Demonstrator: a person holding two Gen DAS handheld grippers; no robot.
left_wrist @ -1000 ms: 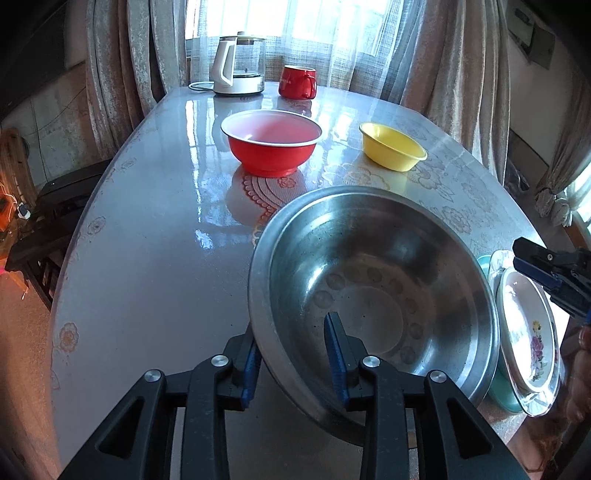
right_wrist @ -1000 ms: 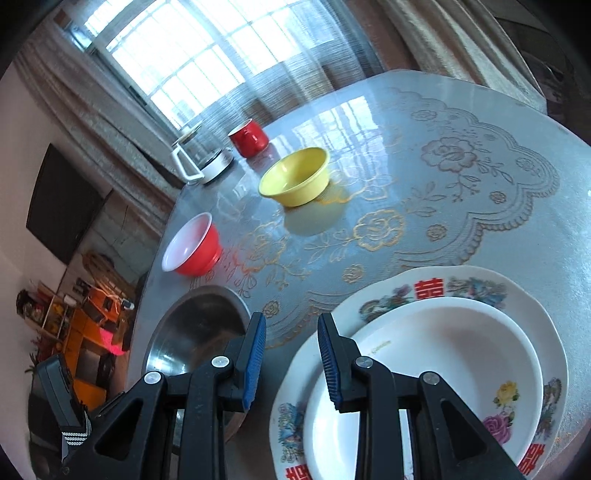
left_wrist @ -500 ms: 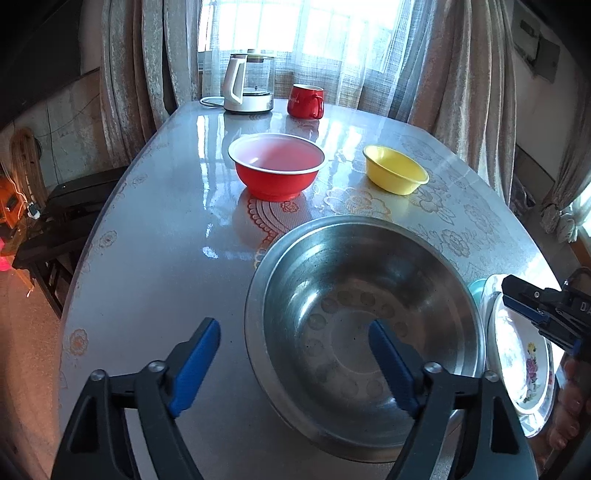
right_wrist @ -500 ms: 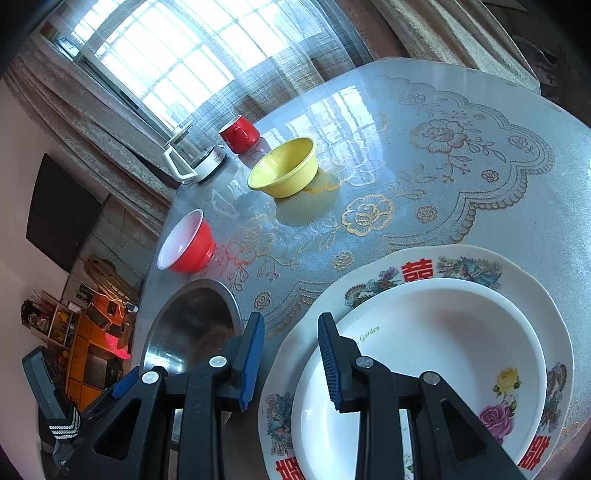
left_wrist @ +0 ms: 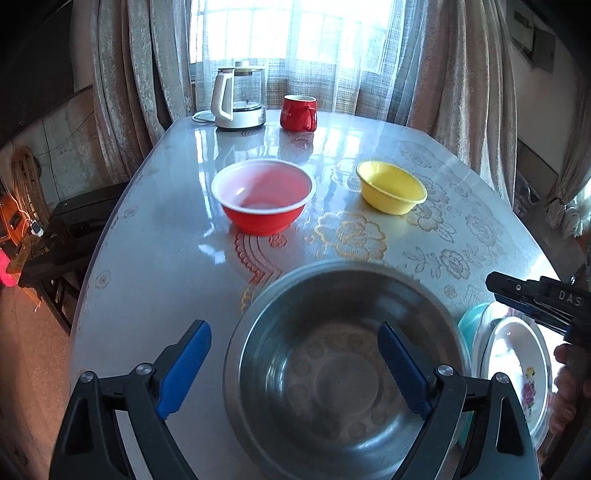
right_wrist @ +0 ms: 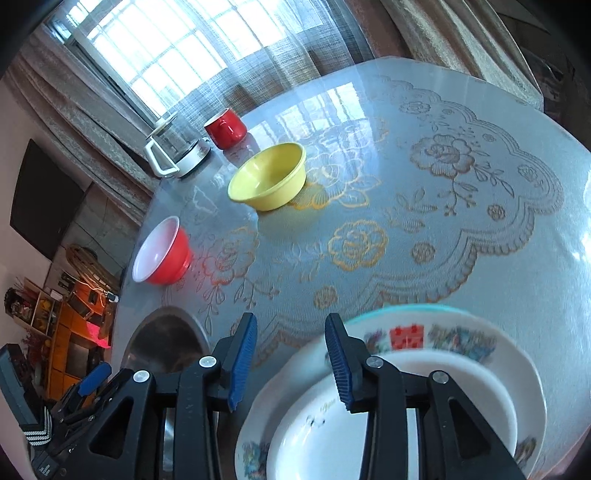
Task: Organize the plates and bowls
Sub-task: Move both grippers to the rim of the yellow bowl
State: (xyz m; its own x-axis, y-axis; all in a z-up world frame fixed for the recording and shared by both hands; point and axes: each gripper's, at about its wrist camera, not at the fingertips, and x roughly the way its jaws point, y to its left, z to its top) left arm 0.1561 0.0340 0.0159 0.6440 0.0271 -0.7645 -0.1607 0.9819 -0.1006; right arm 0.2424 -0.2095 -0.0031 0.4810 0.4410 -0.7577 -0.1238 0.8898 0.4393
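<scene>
Right hand-held gripper (right_wrist: 290,356), jaws apart, over stacked plates (right_wrist: 480,354) w/ yellow bowl (right_wrist: 269,177) beyond

This is a lived-in home, in its dining or sitting corner. A rounded counter (left_wrist: 155,236) under a glossy clear cover over a lace-patterned floral cloth stands against a bright gridded window (left_wrist: 291,33) hung with sheer net and heavy beige curtains (left_wrist: 461,66). At the counter's far edge sit a glass electric kettle with a white handle (left_wrist: 240,99) and a red ceramic mug (left_wrist: 298,113). Past the counter's left edge are a dark wall-mounted flat screen (right_wrist: 42,199), cluttered orange wooden shelves (right_wrist: 66,325), and a low dark bench (left_wrist: 62,236) on a bare floor.
</scene>
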